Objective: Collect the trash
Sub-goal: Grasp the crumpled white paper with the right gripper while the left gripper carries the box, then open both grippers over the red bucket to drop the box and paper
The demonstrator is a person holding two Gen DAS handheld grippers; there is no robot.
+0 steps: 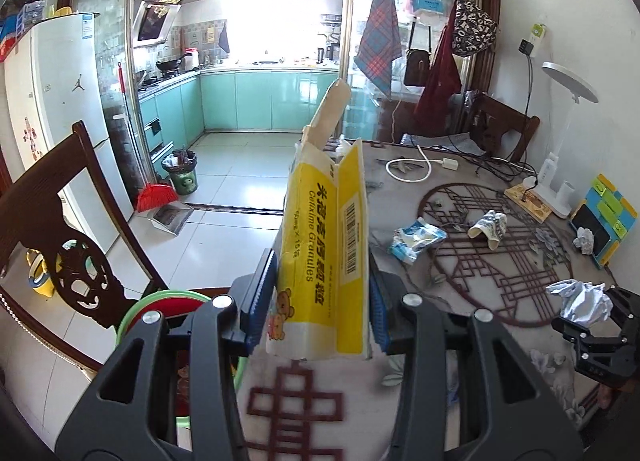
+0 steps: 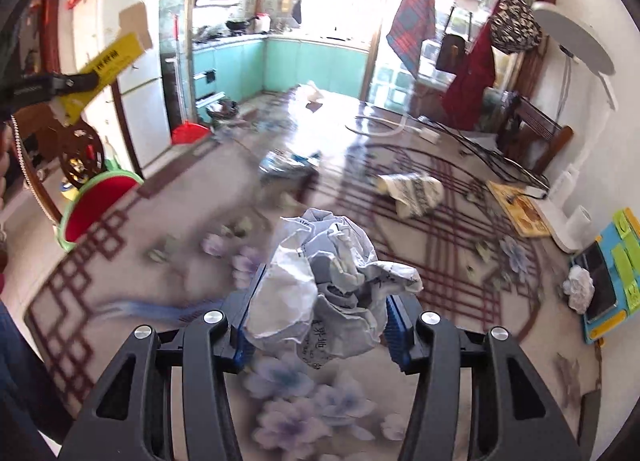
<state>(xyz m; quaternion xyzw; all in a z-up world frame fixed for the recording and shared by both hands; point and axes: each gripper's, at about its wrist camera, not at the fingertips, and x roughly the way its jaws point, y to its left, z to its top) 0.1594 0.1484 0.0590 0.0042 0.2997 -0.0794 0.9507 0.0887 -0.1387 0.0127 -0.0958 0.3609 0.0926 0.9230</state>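
Note:
My left gripper is shut on a yellow and white medicine box, held upright over the table's left edge. My right gripper is shut on a crumpled ball of printed paper, lifted above the flowered tablecloth. The left wrist view shows that paper ball at the far right. A red bin with a green rim stands beside the table on the left. On the table lie a blue and white wrapper, a squashed paper cup and a small white wad.
A dark wooden chair stands by the bin. A white desk lamp, cables, a booklet and a phone on a coloured stand fill the table's far right. A fridge and a floor bin are behind.

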